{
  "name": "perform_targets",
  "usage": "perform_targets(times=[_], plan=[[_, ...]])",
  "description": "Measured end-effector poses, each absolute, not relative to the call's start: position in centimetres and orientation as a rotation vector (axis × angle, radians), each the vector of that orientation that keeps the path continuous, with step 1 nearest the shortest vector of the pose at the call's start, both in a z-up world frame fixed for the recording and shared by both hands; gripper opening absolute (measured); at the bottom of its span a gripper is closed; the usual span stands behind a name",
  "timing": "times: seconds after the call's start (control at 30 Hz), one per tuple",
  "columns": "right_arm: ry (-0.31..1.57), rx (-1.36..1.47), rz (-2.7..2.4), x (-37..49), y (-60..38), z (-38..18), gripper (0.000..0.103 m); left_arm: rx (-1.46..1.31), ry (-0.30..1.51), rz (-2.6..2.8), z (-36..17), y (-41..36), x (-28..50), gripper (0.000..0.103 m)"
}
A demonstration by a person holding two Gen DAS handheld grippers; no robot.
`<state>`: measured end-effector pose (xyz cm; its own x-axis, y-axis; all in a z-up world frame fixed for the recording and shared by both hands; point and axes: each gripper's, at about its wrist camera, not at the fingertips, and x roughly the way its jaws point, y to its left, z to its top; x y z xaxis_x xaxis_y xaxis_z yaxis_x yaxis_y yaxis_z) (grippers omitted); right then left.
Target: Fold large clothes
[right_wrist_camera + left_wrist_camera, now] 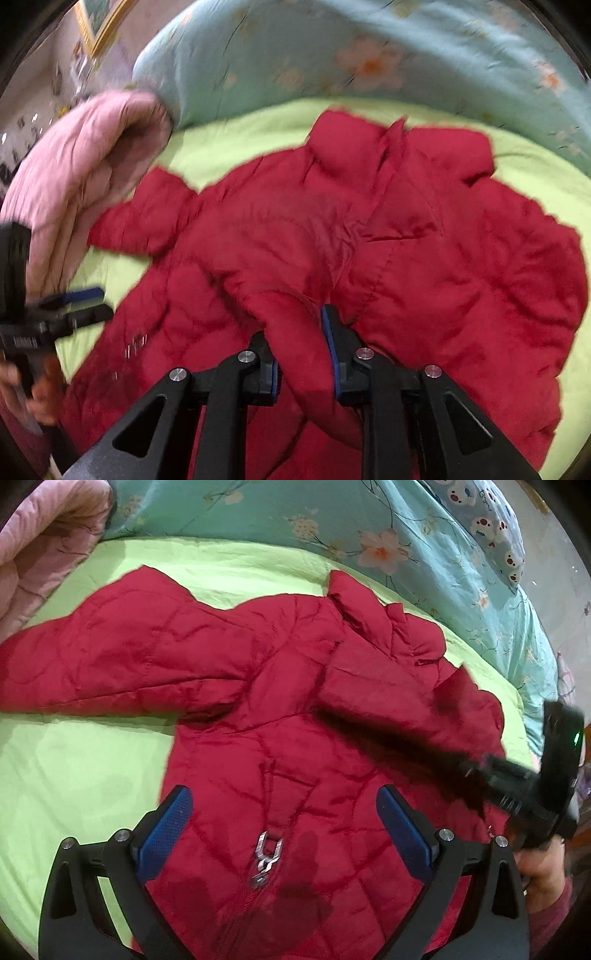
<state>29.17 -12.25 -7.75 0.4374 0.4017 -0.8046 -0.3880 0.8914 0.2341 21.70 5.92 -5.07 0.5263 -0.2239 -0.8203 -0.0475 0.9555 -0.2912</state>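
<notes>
My right gripper (pixel 301 354) pinches the red jacket's (pixel 280 709) sleeve (pixel 295 332), which runs toward upper left (over the body); left gripper (pixel 284 830) hovers wide above the zipper.

place: home bedroom | evidence: bed with green sheet (pixel 229 565), floral quilt (pixel 332 513) behind it, cartoon-print pillow (pixel 491 524)

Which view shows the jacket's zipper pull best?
The left wrist view: the metal zipper pull lies sharp on the red jacket, between the open left gripper. In the right wrist view it is only a blurred glint, while the right gripper clamps a jacket fold.
</notes>
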Motion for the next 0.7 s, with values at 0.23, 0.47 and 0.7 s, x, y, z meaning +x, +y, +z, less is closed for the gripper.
perform_targets(times=[0.23,0.47,0.7], plan=[[1.035,0.043,0.541,27.8,-11.7,-8.9,0.056,-0.403,1.039,-0.17,-6.3,5.8,25.7,0.1],[1.008,0.007,0.564,26.7,-11.3,-8.5,0.062,-0.403,1.1,-0.229,-8.3,4.3,32.3,0.1],[0.989,0.068,0.531,25.9,-13.9,-7.6,0.062,-0.246,1.017,-0.243,-6.7,3.3,32.1,0.015]])
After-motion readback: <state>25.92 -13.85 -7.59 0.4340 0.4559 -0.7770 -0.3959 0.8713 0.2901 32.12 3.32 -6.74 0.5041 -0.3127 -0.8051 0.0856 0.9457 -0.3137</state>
